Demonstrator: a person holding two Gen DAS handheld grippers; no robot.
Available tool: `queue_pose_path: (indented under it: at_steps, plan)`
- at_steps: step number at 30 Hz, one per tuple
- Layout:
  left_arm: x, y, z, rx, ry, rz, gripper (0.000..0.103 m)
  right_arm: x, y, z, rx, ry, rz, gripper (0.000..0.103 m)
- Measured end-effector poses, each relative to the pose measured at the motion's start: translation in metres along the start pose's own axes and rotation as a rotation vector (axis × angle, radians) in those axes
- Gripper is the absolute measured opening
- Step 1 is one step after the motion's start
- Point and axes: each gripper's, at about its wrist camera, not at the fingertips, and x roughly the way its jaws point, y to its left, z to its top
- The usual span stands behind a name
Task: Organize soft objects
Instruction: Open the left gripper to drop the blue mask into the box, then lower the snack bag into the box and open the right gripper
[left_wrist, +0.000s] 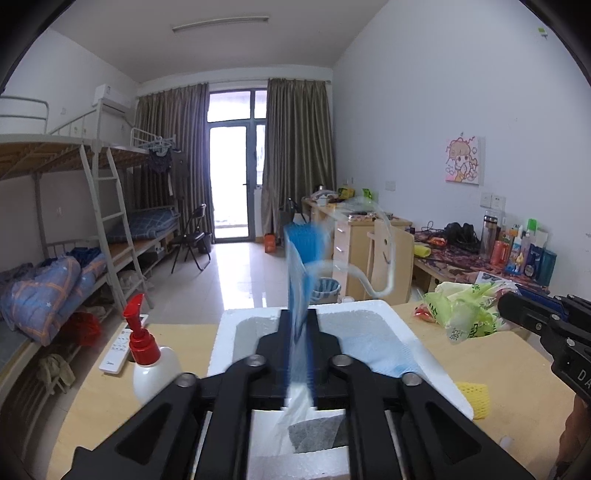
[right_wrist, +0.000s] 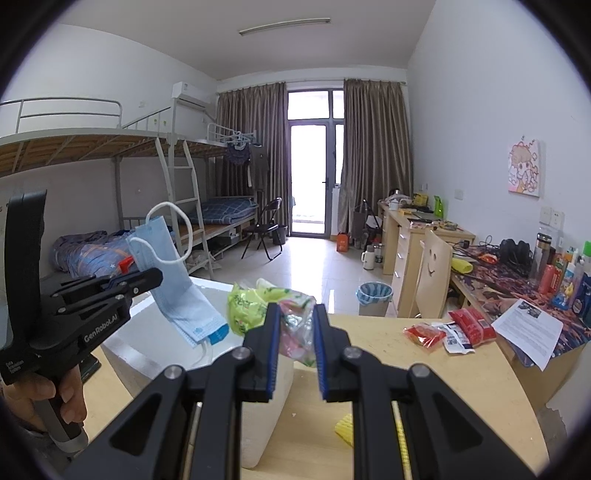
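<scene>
Blurred face mask between jaws

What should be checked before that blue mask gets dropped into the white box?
1. Face mask between the left gripper fingers: ok, though blurred in the left wrist view, so the grip itself cannot be judged.
2. Mask above the white foam box: ok, it hangs over the opening.
3. Room in the box: ok, only another blue mask lies flat inside.
4. Ear loops free of snags: ok, they dangle loose.
5. Right gripper secure on the crumpled plastic bag: ok, closed on it.
6. Spray bottle clear of the path: ok, it stands beside the box.
</scene>
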Motion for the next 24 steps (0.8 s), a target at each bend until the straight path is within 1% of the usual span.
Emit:
queue_pose_path:
  at_steps: [1, 2, 3, 4, 6, 7, 8, 11, 17, 24]
  plan:
    - [0.0, 0.0, 0.0, 0.0, 0.0, -0.004, 0.038, 0.0, 0.0, 0.0, 0.001, 0.0, -0.002, 0.02]
    - [0.0, 0.0, 0.0, -0.002, -0.001, -0.006, 0.068, -0.001, 0.0, -0.001, 0.003, 0.0, -0.003, 0.02]
    - [-0.001, 0.0, 0.0, -0.007, -0.007, 0.002, 0.089, -0.001, 0.0, -0.001, 0.004, 0.0, -0.005, 0.02]
    - [-0.002, 0.0, 0.0, -0.01, -0.016, 0.008, 0.093, -0.001, 0.0, -0.001, 0.004, 0.0, -0.006, 0.02]
    - [-0.007, 0.002, 0.0, -0.023, -0.048, 0.023, 0.094, -0.001, -0.001, -0.001, 0.006, -0.001, -0.009, 0.02]
    - [-0.01, 0.003, 0.001, -0.03, -0.065, 0.033, 0.096, -0.002, -0.001, -0.001, 0.008, -0.002, -0.01, 0.02]
    - [-0.012, 0.004, 0.001, -0.037, -0.073, 0.032, 0.102, -0.002, -0.001, -0.001, 0.01, -0.001, -0.012, 0.02]
    - [-0.013, 0.006, 0.001, -0.047, -0.068, 0.002, 0.102, -0.001, -0.001, 0.0, 0.011, 0.0, -0.011, 0.02]
    - [-0.019, 0.003, 0.0, -0.028, -0.082, 0.02, 0.102, 0.002, 0.001, -0.001, 0.008, 0.005, -0.013, 0.021]
    - [-0.029, 0.016, -0.002, -0.037, -0.099, 0.057, 0.102, 0.008, 0.008, -0.001, -0.002, 0.011, -0.001, 0.02]
